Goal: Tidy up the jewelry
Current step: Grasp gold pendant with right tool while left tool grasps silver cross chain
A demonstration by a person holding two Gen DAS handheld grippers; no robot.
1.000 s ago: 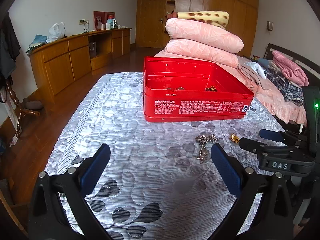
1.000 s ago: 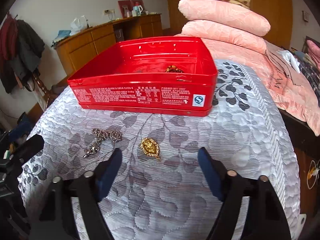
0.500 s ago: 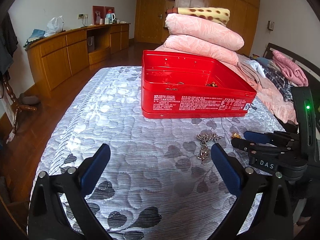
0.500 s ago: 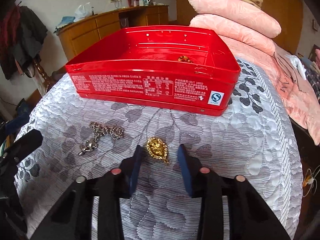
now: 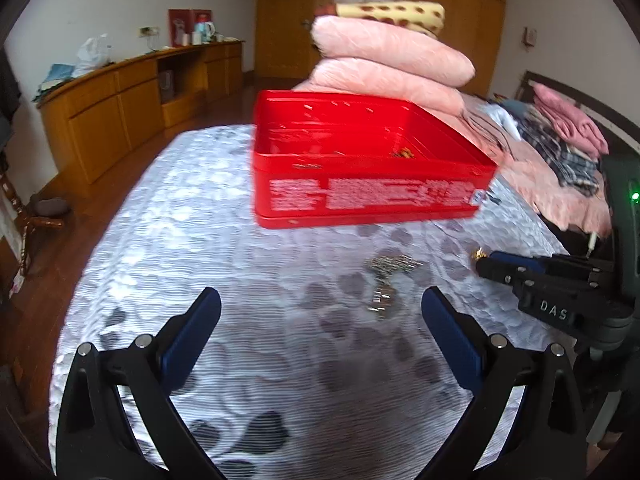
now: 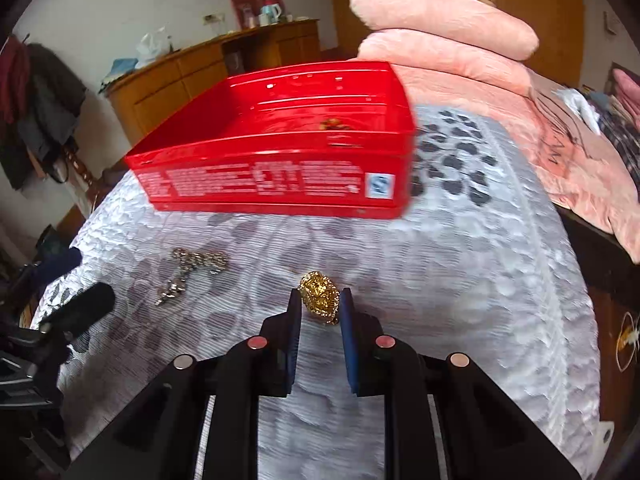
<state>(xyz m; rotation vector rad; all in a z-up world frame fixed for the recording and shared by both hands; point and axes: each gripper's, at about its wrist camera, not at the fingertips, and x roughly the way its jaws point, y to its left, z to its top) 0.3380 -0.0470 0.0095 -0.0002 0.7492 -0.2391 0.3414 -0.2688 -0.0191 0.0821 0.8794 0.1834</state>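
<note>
While the right claw (image 6: 320, 306) closes on the gold pendant (image 6: 319, 298), pads touching both its sides, the pendant sits on the bed (image 6: 460, 280) in front of the red tin (image 6: 280, 148). Silver chain (image 6: 192, 272) lies on the bed left of it, apart. Left claw (image 5: 320, 312) spread wide, nothing between its fingers, hovering near the chain (image 5: 390, 276). Small jewelry piece inside tin.
</note>
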